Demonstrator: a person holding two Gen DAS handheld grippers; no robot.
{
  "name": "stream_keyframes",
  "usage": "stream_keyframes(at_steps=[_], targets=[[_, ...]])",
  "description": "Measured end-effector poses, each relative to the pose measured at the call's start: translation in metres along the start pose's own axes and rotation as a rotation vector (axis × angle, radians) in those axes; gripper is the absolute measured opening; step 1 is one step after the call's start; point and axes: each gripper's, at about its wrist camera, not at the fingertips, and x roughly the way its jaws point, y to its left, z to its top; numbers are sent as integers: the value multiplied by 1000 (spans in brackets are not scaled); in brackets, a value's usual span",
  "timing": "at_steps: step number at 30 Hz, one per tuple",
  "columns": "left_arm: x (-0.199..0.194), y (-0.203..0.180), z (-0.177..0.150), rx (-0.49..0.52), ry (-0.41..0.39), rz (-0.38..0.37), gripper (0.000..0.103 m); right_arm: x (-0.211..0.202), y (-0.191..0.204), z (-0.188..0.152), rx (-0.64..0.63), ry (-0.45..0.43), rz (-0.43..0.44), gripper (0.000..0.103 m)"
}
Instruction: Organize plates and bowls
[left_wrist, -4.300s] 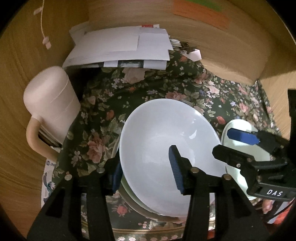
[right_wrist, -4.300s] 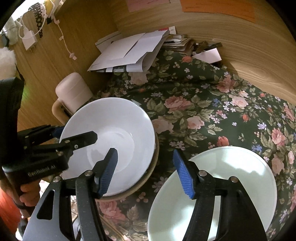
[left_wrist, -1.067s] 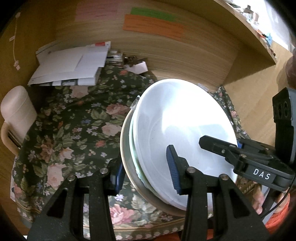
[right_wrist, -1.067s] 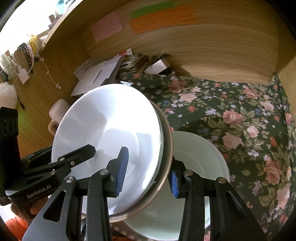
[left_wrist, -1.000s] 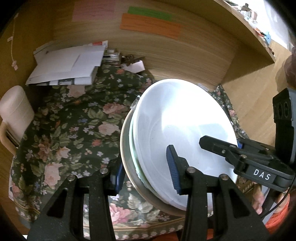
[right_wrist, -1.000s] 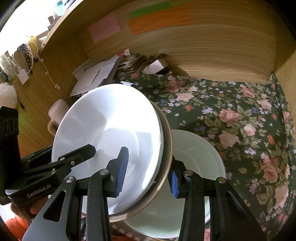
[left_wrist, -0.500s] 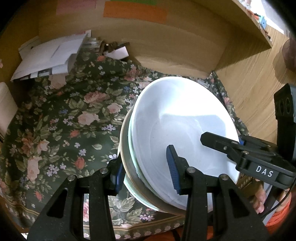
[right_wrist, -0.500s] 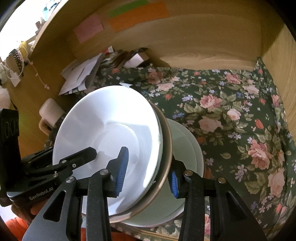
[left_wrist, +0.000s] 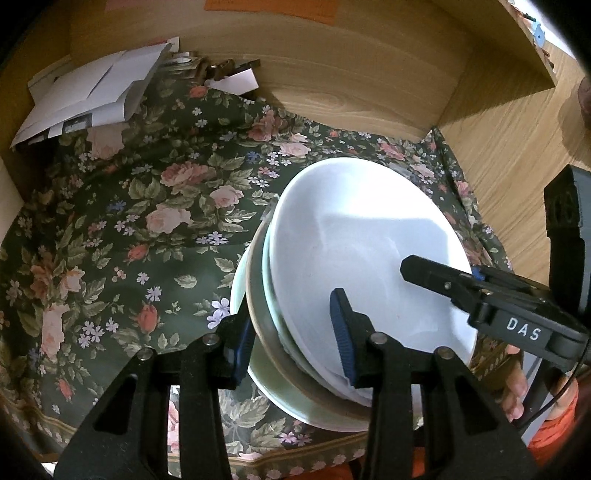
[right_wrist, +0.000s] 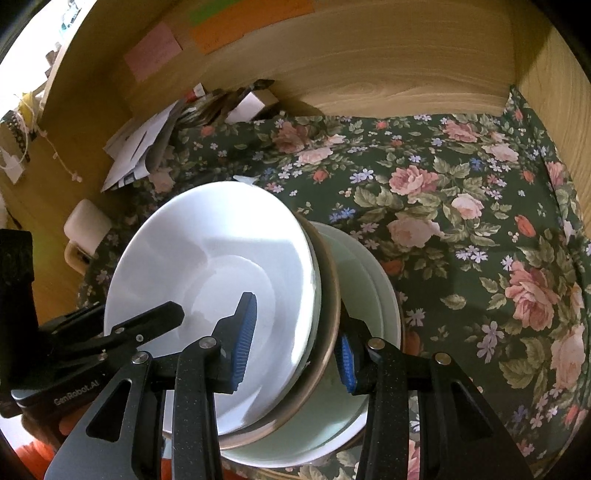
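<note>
Both grippers clamp opposite edges of one stack: a white bowl (left_wrist: 354, 251) nested in a brown-rimmed plate (left_wrist: 258, 314). The left gripper (left_wrist: 291, 339) takes the stack's left rim, one pad inside the bowl and one under the plate, though its jaws are closing a little; the right gripper (right_wrist: 295, 339) takes the right rim the same way, and its jaws are opening slightly. Two grips on opposite sides keep a heavy, slippery stack from tipping, which one pinch at the edge probably could not. The stack is tilted and sits over a pale green plate (right_wrist: 369, 280) that rests on the floral cloth (left_wrist: 129, 221), so I judge it is being set down there to make one pile. Papers (left_wrist: 92, 96) lie well away at the back corner.
</note>
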Motion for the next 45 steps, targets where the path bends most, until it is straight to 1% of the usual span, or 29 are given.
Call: stream_keyframes(at_steps=[3, 4, 6, 8, 11, 14, 15, 16, 17, 18, 19, 22, 24, 25, 29, 30, 31, 32, 34, 36, 40, 45], targets=[[-1, 0, 1, 2, -10, 12, 39, -5, 1, 1, -13, -24, -14, 38], [-2, 0, 1, 2, -22, 31, 39, -7, 2, 1, -18, -27, -21, 40], [-4, 1, 2, 6, -25, 34, 40, -12, 1, 1, -22, -39, -29, 47], [-8, 1, 3, 6, -34, 39, 40, -19, 2, 2, -31, -64, -45, 49], [-23, -1, 6, 21, -84, 54, 42, -34, 6, 4, -55, -113, -55, 50], [-48, -5, 9, 31, -161, 57, 45, -55, 13, 7, -77, -173, -46, 51], [-57, -7, 10, 34, -191, 57, 46, -65, 17, 7, -92, -206, -47, 51], [-71, -10, 11, 40, -238, 57, 47, -72, 21, 7, -103, -230, -49, 51], [-79, -11, 10, 44, -264, 57, 50, -80, 25, 7, -116, -256, -49, 51], [-92, -14, 10, 51, -310, 58, 51, -91, 30, 6, -135, -291, -45, 53], [-100, -17, 9, 56, -340, 62, 53, -97, 34, 5, -149, -313, -43, 54], [-127, -27, 4, 77, -443, 91, 56, -120, 48, 0, -197, -399, -44, 63], [-140, -30, 0, 85, -491, 104, 59, -134, 55, -6, -222, -456, -45, 69], [-148, -32, -2, 85, -517, 104, 63, -139, 58, -8, -230, -474, -44, 70], [-168, -34, -12, 78, -597, 109, 73, -155, 65, -18, -266, -544, -43, 85], [-172, -35, -15, 78, -616, 113, 75, -159, 67, -21, -277, -561, -47, 87], [-175, -37, -19, 78, -633, 115, 79, -161, 68, -22, -283, -570, -49, 88], [-178, -37, -22, 80, -648, 115, 83, -163, 69, -24, -288, -577, -52, 90], [-183, -40, -28, 84, -675, 123, 87, -164, 70, -27, -293, -589, -56, 93], [-186, -41, -34, 86, -688, 122, 90, -166, 68, -30, -287, -596, -48, 101], [-187, -45, -40, 97, -705, 125, 96, -168, 66, -36, -286, -603, -52, 103], [-185, -47, -44, 110, -703, 122, 98, -166, 63, -38, -276, -599, -61, 103]])
